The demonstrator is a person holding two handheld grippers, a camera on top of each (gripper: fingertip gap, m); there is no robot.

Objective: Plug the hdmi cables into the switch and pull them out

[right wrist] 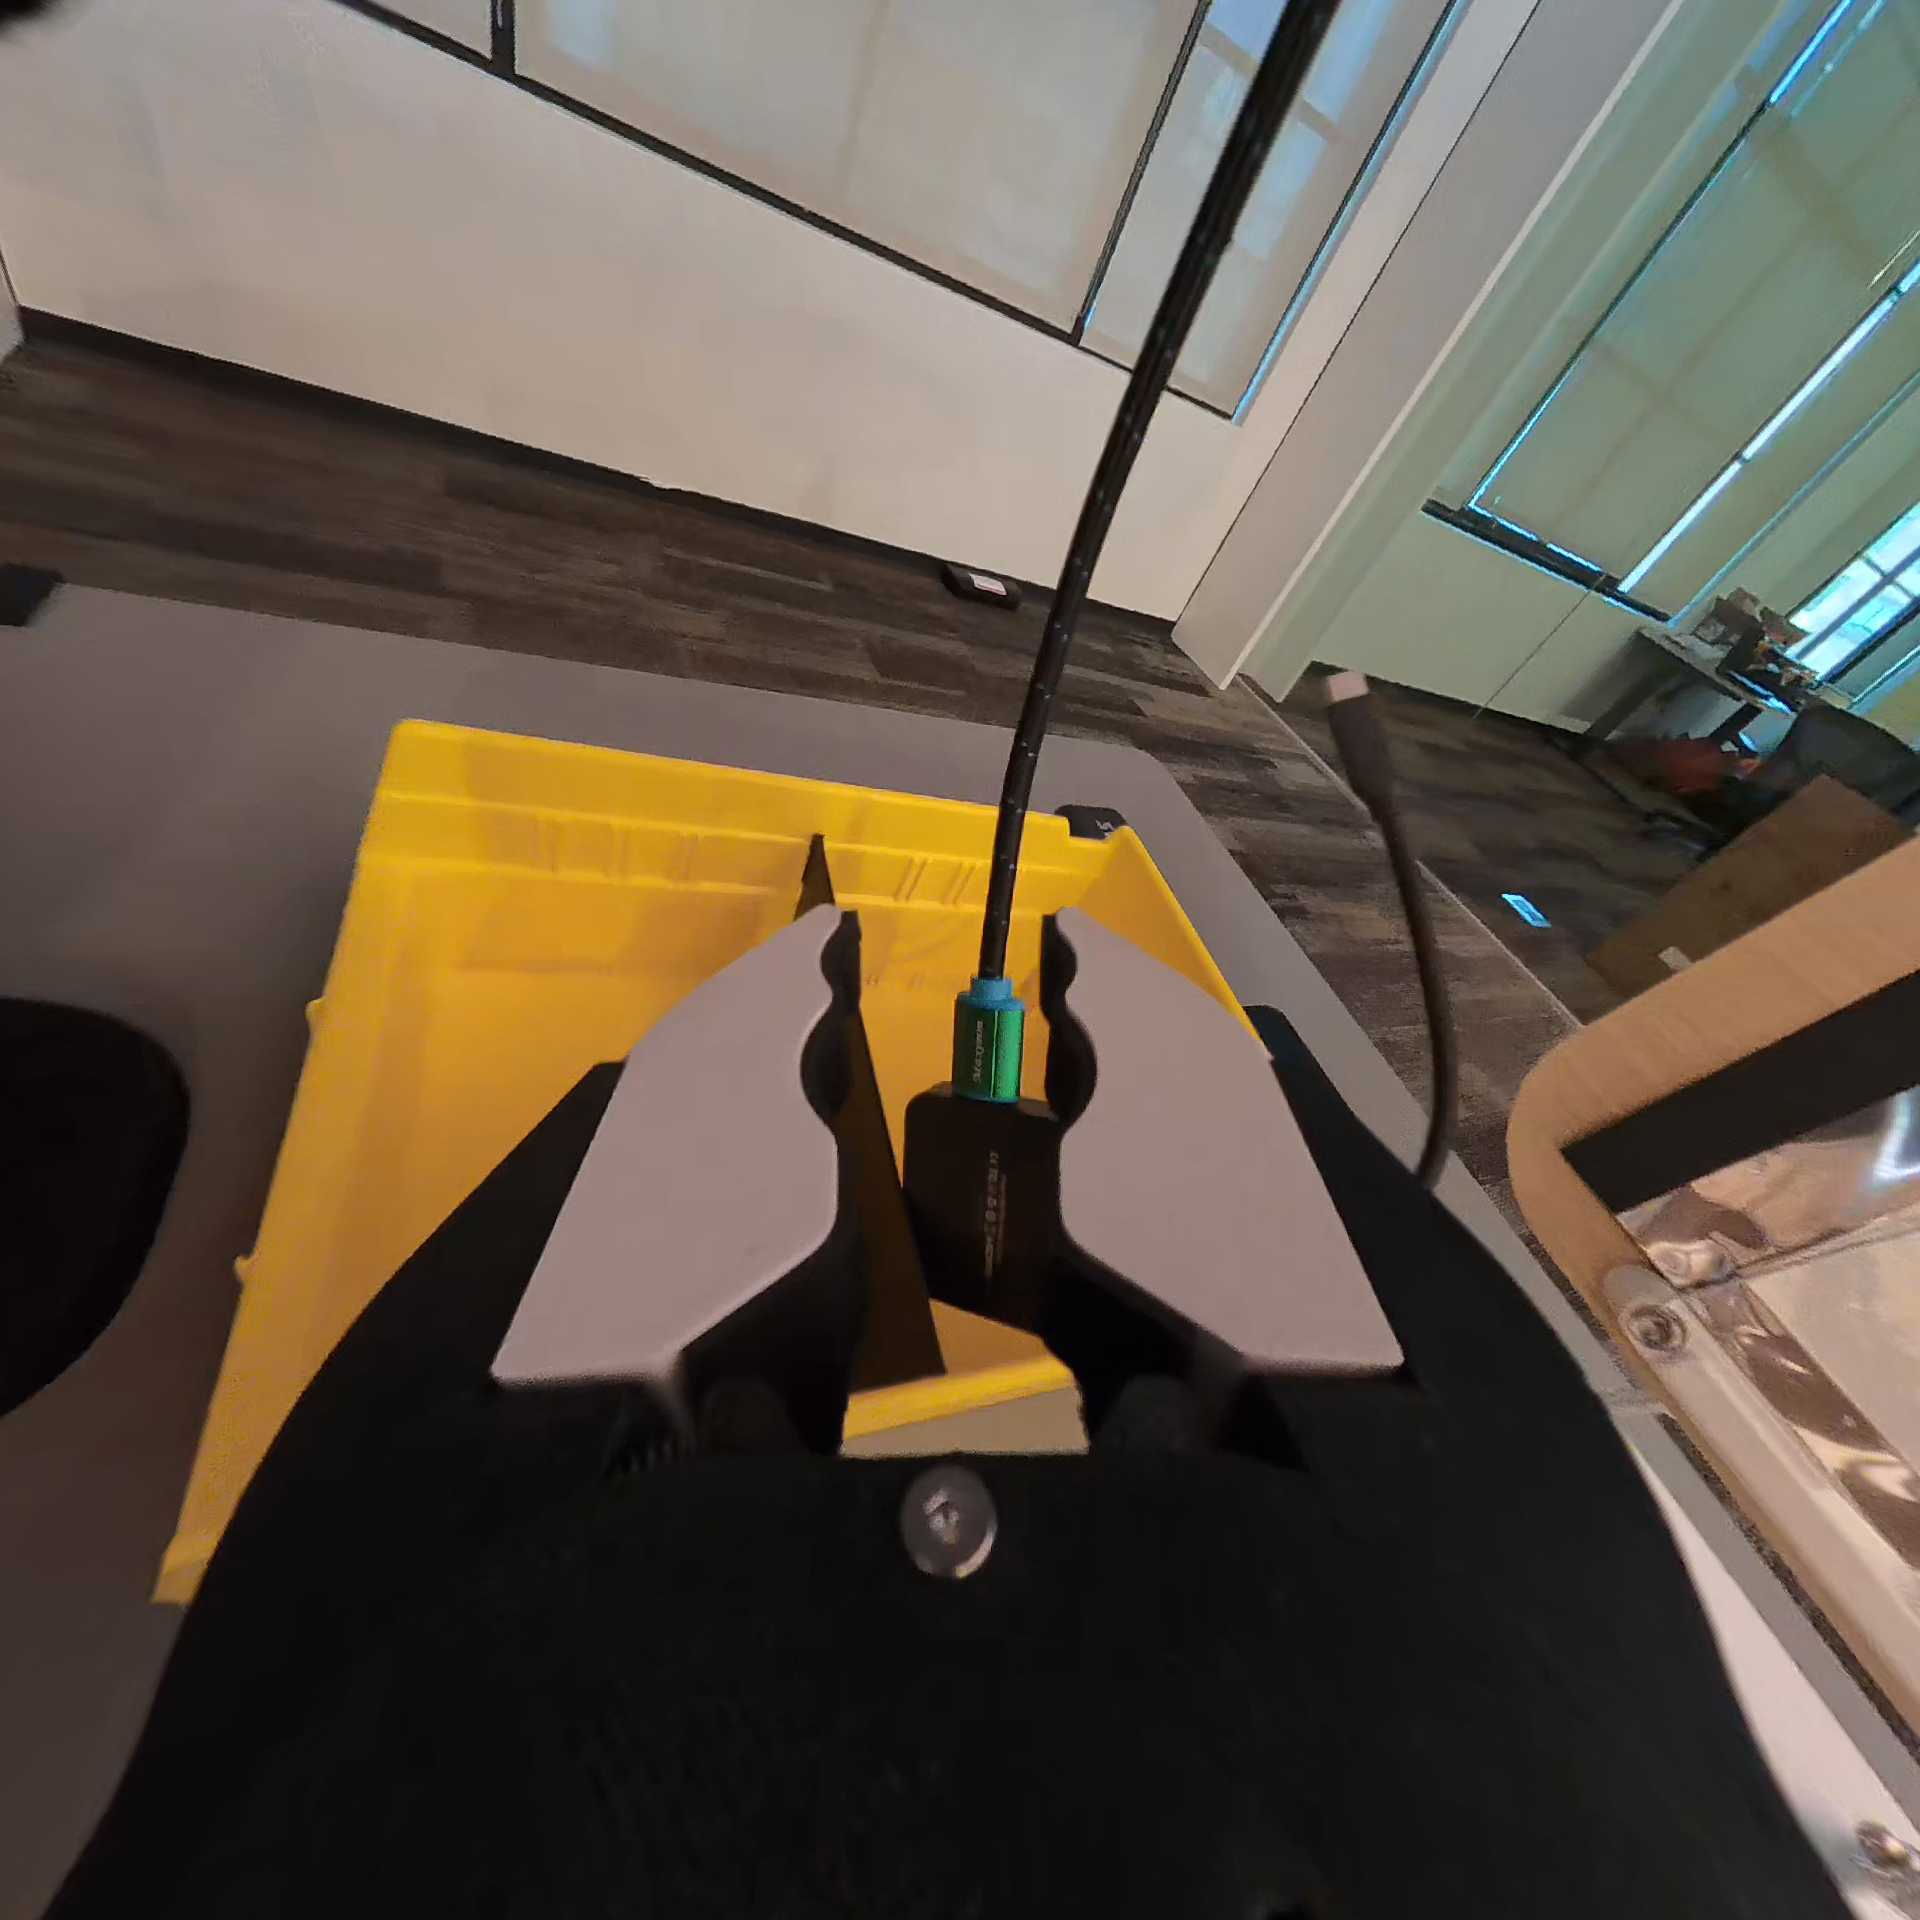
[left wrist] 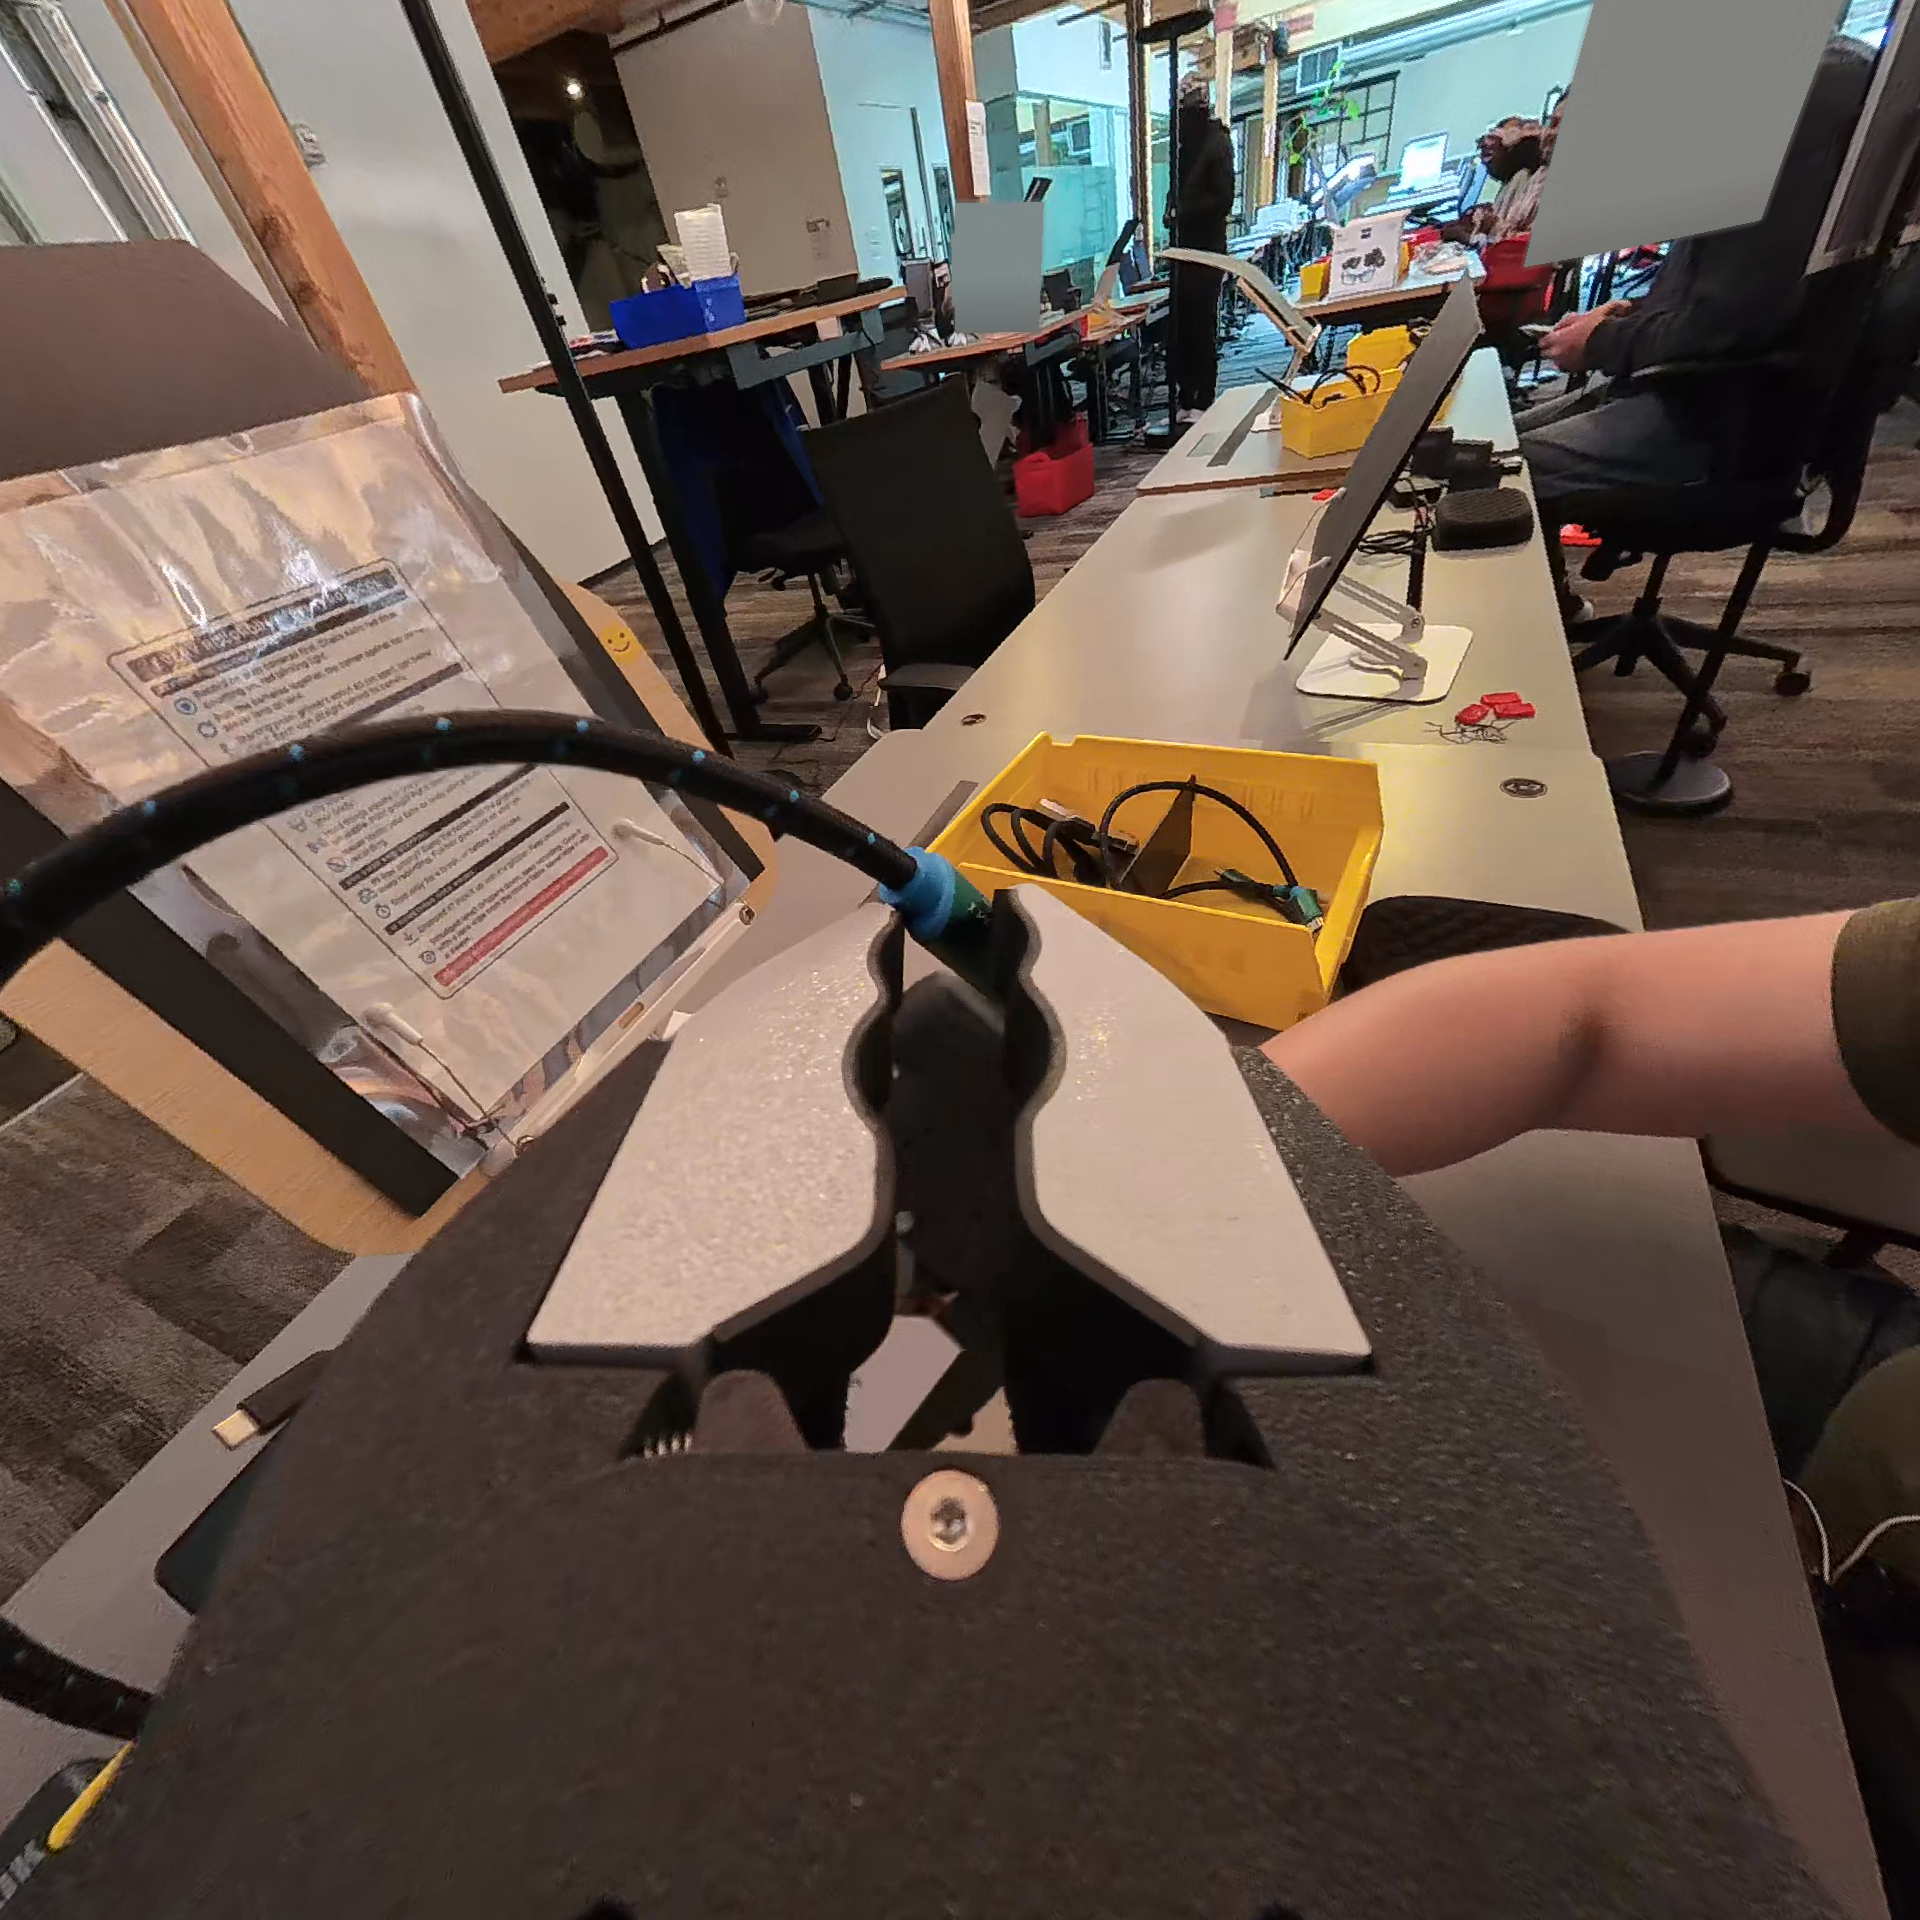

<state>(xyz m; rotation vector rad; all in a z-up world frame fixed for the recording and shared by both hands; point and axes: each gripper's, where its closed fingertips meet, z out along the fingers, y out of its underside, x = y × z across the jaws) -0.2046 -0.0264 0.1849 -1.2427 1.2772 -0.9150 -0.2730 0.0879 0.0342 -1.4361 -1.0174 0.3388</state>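
In the left wrist view my left gripper (left wrist: 951,909) is shut on a green HDMI plug with a blue collar (left wrist: 940,902). Its black braided cable (left wrist: 468,743) arcs away to the left. In the right wrist view my right gripper (right wrist: 945,925) holds a small black switch box (right wrist: 982,1205) between its fingers, jaws about a box width apart. A green HDMI plug (right wrist: 989,1044) sits in the top of the box, and its braided cable (right wrist: 1081,540) runs up out of frame. I cannot tell whether the two plugs belong to one cable.
A yellow bin (left wrist: 1195,945) holding loose cables and a black divider stands on the grey table (left wrist: 1174,603); it lies under my right gripper (right wrist: 436,1039). A laminated sheet on a stand (left wrist: 312,779) is at left. A person's forearm (left wrist: 1558,1039) crosses from the right. A loose cable (right wrist: 1403,883) hangs at right. My right fingertips sit around 20 cm from my left ones.
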